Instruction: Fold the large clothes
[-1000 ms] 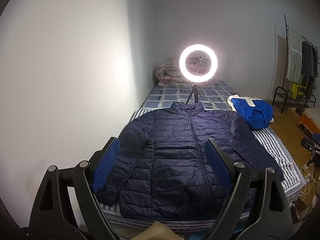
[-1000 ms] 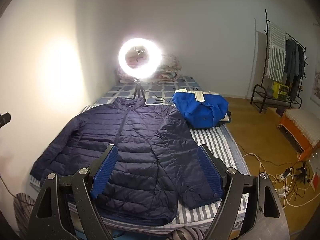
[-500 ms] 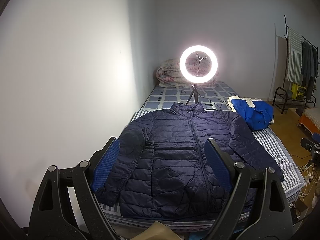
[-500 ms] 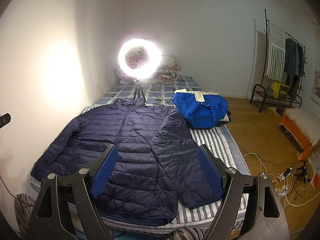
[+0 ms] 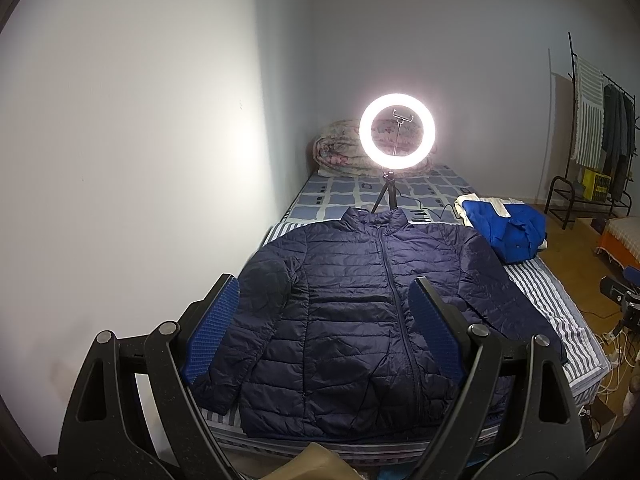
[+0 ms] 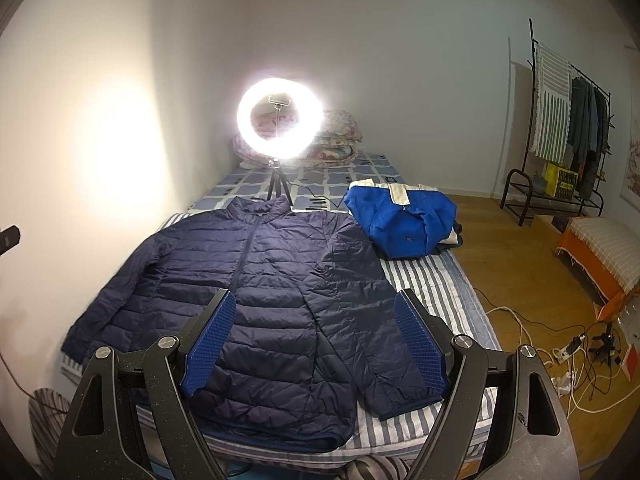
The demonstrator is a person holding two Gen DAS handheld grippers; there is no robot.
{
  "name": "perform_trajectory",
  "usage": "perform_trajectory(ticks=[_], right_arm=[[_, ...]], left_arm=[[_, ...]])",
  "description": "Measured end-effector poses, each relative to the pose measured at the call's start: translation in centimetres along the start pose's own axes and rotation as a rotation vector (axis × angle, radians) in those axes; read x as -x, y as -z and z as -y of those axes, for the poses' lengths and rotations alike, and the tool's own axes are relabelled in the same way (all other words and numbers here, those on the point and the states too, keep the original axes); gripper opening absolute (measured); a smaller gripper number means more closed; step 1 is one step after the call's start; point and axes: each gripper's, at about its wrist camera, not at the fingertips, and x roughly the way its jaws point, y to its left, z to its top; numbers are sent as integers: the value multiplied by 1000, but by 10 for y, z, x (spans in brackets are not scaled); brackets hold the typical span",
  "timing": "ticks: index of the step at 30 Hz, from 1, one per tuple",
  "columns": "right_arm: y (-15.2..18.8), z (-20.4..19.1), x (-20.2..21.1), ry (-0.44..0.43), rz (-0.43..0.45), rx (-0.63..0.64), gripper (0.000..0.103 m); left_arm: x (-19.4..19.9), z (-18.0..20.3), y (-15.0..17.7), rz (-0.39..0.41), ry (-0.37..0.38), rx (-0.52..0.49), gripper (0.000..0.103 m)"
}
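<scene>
Jaws of left gripper (image 5: pixel 324 332) and right gripper (image 6: pixel 316 340) spread wide, empty, above navy puffer jacket (image 6: pixel 256 292) flat on bed (image 6: pixel 436 292); no legible writing.

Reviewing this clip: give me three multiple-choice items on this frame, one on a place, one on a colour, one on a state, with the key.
1. Where does the ring light stand?
A. on the floor
B. on the bed, beyond the jacket's collar
C. on the clothes rack

2. What colour is the bundled garment beside the puffer jacket?
A. bright blue
B. red
C. grey

3. How does the puffer jacket lie?
A. folded in half
B. rolled up
C. spread flat, zipped, sleeves out

Key: B, its tripod rests on the bedcover; A, blue with pale trim; C, both sleeves lie spread.
</scene>
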Motion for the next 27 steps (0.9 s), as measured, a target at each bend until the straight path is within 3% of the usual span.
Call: perform_trajectory(ticks=[27], right_arm=[[-3,-1,-3,12,6,3,82]], left_arm=[[3,-3,-7,1,-11,-3,89]])
